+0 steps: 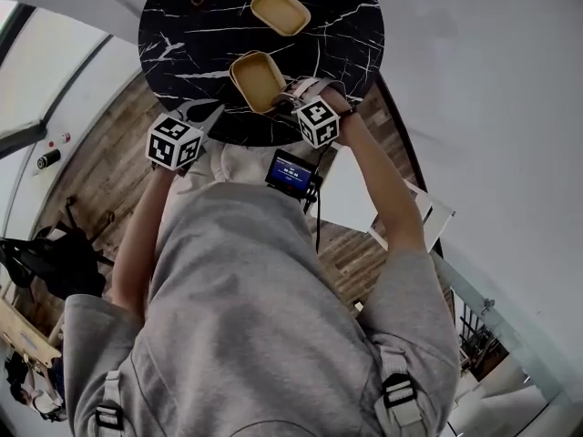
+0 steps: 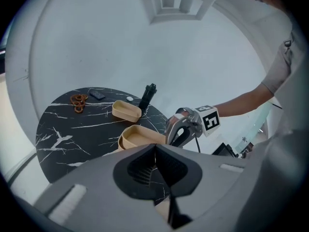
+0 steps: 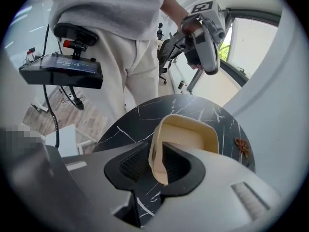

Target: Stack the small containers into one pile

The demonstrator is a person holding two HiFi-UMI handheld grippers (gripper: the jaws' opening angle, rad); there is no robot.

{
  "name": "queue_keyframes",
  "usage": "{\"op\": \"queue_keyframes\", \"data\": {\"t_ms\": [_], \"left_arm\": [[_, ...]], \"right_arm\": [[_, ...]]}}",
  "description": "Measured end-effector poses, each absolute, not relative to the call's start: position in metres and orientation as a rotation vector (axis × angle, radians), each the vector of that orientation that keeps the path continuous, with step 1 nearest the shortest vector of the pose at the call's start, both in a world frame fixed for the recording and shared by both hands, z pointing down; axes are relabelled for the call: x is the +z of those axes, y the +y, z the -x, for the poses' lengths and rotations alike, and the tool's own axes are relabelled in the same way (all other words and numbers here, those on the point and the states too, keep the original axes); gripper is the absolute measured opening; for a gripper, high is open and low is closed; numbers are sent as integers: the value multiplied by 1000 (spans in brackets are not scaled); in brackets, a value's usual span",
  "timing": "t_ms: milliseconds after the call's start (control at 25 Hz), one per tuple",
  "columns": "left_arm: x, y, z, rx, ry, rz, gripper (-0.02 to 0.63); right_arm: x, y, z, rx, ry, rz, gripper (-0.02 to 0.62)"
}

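Head view first: we see a round black marble table with white veins, and on it two small tan tubs, rounded rectangles that look like plastic. The near container sits by the table's edge closest to us. The far container lies well apart, toward the table's opposite edge. Our right gripper is down at the near container's rim, while our left gripper hangs just off the table's near edge, touching neither tub.

Left gripper view: its jaws are pressed together with nothing between them. On the table ahead, the near container shows a doubled rim, so we judge it may already be one tub nested in another. The far container stands alone beyond it.

Right gripper view: the jaws straddle the side wall of the near container, one inside and one outside, somewhat apart and, as far as we can tell, not pinching it.

We reckon the pile is partly built at most: the far container is not yet on it and must be brought across the table
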State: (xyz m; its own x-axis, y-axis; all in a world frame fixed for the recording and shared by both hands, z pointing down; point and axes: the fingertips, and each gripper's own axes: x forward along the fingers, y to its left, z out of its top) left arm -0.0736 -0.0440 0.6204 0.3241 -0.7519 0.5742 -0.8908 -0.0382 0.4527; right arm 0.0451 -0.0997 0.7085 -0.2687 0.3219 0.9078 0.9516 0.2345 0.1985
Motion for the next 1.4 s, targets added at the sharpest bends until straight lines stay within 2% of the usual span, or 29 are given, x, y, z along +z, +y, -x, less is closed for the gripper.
{"op": "queue_keyframes", "data": {"t_ms": [160, 480, 640, 840, 1000, 1160, 1280, 1400], "left_arm": [[626, -43, 73, 241, -1439, -1826, -2], [629, -58, 52, 284, -1352, -1894, -1], [629, -57, 49, 307, -1333, -1905, -2], [629, -51, 53, 315, -1342, -1894, -2], [630, -51, 57, 311, -1350, -1887, -2], [630, -52, 54, 314, -1345, -1896, -2], [630, -51, 51, 317, -1341, -1901, -2], [632, -49, 50, 321, -1338, -1900, -2]], "right_arm": [[703, -106, -41, -810, -1829, 1100, 175], [656, -68, 15, -243, -2254, 831, 206], [671, -55, 33, -285, -2210, 784, 239], [707, -59, 17, -436, -2067, 735, 217], [714, -66, 5, -465, -2057, 698, 142], [711, -69, 3, -502, -2084, 685, 127], [708, -70, 1, -599, -2081, 709, 67], [715, -70, -5, -644, -2028, 748, 51]]}}
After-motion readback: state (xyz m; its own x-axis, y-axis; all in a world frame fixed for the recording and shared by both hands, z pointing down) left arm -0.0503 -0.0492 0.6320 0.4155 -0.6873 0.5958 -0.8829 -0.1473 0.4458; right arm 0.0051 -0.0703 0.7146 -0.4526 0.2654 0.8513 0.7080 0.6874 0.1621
